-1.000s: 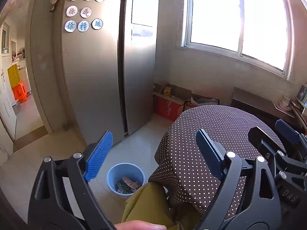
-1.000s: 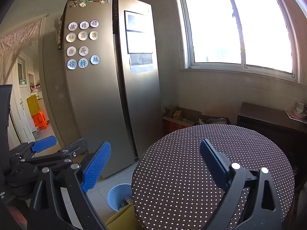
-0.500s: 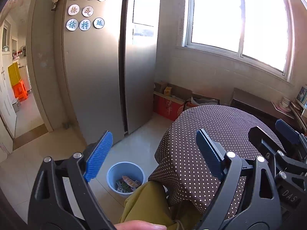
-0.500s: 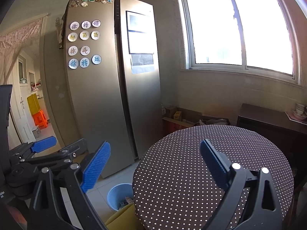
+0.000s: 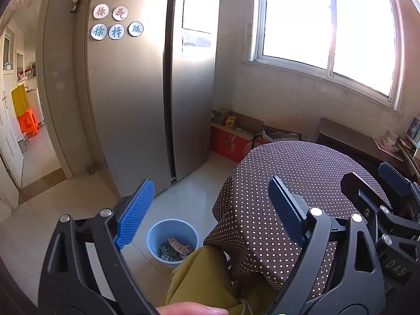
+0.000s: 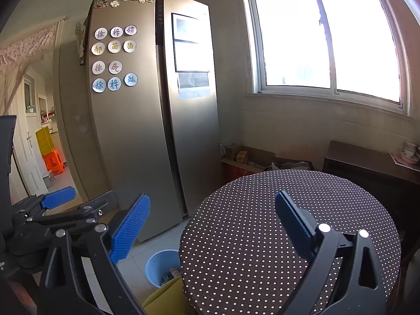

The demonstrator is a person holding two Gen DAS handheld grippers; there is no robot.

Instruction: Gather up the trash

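Here the left gripper (image 5: 207,215), with black arms and ribbed blue pads, is held with its fingers spread wide and nothing between them, above the near left edge of the round table covered in a brown cloth with white dots (image 5: 302,173). The right gripper (image 6: 210,225) is likewise released and empty, held over the same table (image 6: 262,236), whose top shows bare cloth. On the pale tiled floor (image 5: 65,210), just left of the table's near edge, stands the round light-blue plastic bin (image 5: 172,237); colourful crumpled wrappers (image 5: 176,249) lie in its bottom. In the right wrist view the bin (image 6: 160,265) is partly hidden behind the table edge. A knee in olive-yellow trousers (image 5: 207,275) shows near the bin, under the overhanging cloth. Farther back, a tall silver two-door refrigerator (image 5: 147,92) bears round magnets with Chinese characters (image 5: 115,10). At the far right, a bright window (image 6: 328,39) sits above a dark wooden cabinet (image 6: 367,162), and red cardboard boxes (image 5: 231,144) lie between refrigerator and cabinet.
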